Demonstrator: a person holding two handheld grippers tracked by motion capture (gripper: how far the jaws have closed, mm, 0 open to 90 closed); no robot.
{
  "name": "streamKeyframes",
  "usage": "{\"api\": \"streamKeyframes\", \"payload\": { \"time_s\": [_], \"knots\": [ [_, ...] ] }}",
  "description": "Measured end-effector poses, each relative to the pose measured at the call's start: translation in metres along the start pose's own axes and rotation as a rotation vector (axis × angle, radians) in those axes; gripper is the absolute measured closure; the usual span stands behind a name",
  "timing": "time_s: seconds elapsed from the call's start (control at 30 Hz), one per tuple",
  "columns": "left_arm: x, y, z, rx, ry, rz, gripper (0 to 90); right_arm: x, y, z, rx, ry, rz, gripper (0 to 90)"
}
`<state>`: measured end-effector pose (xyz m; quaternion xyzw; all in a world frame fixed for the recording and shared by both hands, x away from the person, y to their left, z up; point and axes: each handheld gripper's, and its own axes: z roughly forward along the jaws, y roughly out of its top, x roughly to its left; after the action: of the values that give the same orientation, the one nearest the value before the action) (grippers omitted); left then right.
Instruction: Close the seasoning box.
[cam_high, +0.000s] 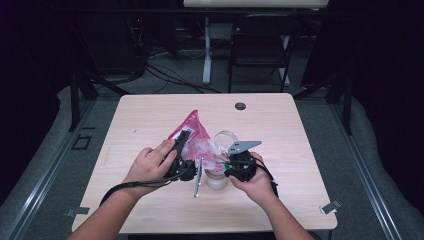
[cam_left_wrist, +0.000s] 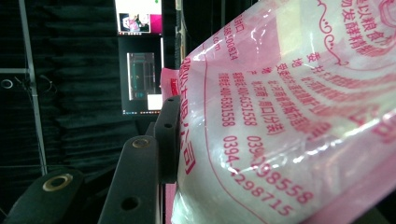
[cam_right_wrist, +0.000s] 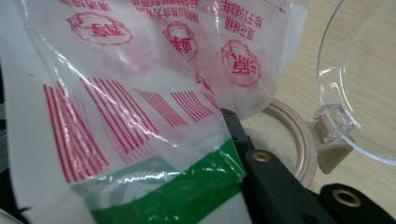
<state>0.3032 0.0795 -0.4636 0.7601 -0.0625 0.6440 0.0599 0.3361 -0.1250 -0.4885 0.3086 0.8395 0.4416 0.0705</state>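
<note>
Pink-printed plastic bag (cam_high: 192, 137) held up over the table (cam_high: 150, 120) near its middle, gripped from both sides and tilted toward a jar (cam_high: 217, 177) standing just in front of the right hand. Bag still bulging in the left gripper view (cam_left_wrist: 299, 121), so most of its white contents apparently yet to be poured. Jar lid (cam_right_wrist: 369, 79) of clear plastic swung open on its hinge, tan rim (cam_right_wrist: 292, 135) exposed below the bag's corner; something pale visible inside the rim, amount impossible to judge. A spoon-like tool (cam_high: 198, 176) lying on the table between the hands, beside the jar.

Left gripper (cam_high: 181, 145) pinching the bag's side, one black jaw pressed flat against the film in its own view (cam_left_wrist: 168, 140); the other jaw hidden behind the plastic. Right gripper (cam_high: 231, 161) clamped on the bag's lower edge near the green band (cam_right_wrist: 187, 186), film bunched against its jaw.

Judged progress: lid opened, bag lifted and brought over the mouth; pouring itself early or under way. Left to do: emptying the needed amount, setting the bag down, closing the lid.
</note>
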Motion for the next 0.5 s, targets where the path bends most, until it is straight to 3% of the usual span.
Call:
{"api": "streamKeyframes", "payload": {
  "time_s": [0.5],
  "knots": [
    [0.0016,-0.0021,0.0006,0.006,-0.005,-0.041,62.0,0.0019,0.0022,-0.0038,-0.014,-0.012,-0.009,90.0]
  ]
}}
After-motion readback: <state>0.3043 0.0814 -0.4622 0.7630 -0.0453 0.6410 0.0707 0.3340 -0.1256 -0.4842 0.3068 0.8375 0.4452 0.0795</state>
